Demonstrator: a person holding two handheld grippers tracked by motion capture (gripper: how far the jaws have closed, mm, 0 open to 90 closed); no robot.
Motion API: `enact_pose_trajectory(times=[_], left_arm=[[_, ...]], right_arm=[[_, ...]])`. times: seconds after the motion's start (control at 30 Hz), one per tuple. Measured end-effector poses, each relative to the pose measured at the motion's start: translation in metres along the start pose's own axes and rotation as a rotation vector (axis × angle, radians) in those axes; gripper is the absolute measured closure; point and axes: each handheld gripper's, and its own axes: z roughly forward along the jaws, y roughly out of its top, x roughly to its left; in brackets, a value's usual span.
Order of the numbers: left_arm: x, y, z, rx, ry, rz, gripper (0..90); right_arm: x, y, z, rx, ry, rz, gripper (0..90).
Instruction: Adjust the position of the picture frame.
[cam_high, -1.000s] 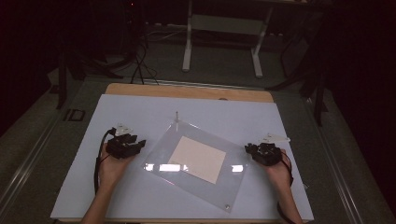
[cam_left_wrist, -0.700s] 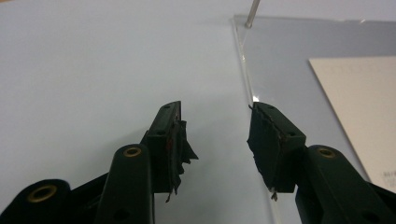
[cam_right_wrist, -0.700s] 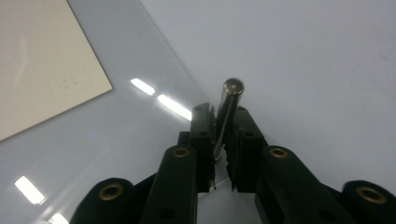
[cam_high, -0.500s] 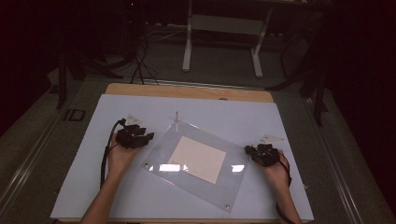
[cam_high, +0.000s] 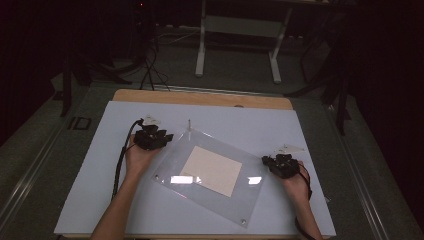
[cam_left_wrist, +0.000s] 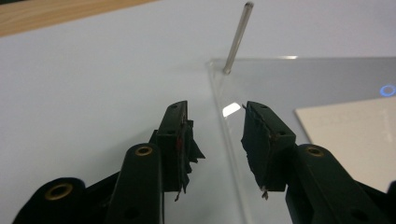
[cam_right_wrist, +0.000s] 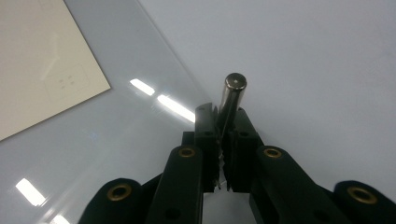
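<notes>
Lower end of short metal pin (cam_right_wrist: 229, 105) hidden between right gripper (cam_right_wrist: 223, 122) jaws. Clear acrylic sheet (cam_left_wrist: 299, 88) cut by right frame edge. Faint print on cream paper (cam_right_wrist: 42, 60) unreadable.

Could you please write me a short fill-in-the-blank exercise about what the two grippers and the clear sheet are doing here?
1. The right gripper is shut on a metal ____.
2. The jaws of the left gripper stand ____, astride the edge of the clear sheet.
3. A thin upright pin stands at a ____ of the clear sheet.
4. A cream-coloured ____ lies under the clear sheet.

Missing words: pin; open; corner; paper
</notes>
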Motion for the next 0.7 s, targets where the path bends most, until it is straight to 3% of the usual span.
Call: enact_pose_trajectory(times=[0.07, 0.13, 0.27, 0.47, 0.7], left_arm=[[0.000, 0.000, 0.000, 0.000, 0.000, 0.000, 60.7], [-0.004, 0.008, 0.011, 0.015, 0.008, 0.020, 61.0], [-0.004, 0.014, 0.022, 0.003, 0.000, 0.006, 60.7], [-0.008, 0.023, 0.038, 0.011, -0.003, 0.020, 59.6], [-0.015, 0.033, 0.066, 0.017, -0.009, 0.009, 60.8]], right_arm=[[0.000, 0.000, 0.000, 0.000, 0.000, -0.001, 85.3], [0.000, 0.000, 0.000, 0.000, 0.000, 0.001, 85.3], [0.000, 0.000, 0.000, -0.002, 0.001, 0.006, 85.2], [0.000, 0.000, 0.000, -0.003, 0.000, 0.009, 85.2], [-0.001, 0.000, 0.000, -0.005, 0.006, 0.009, 85.2]])
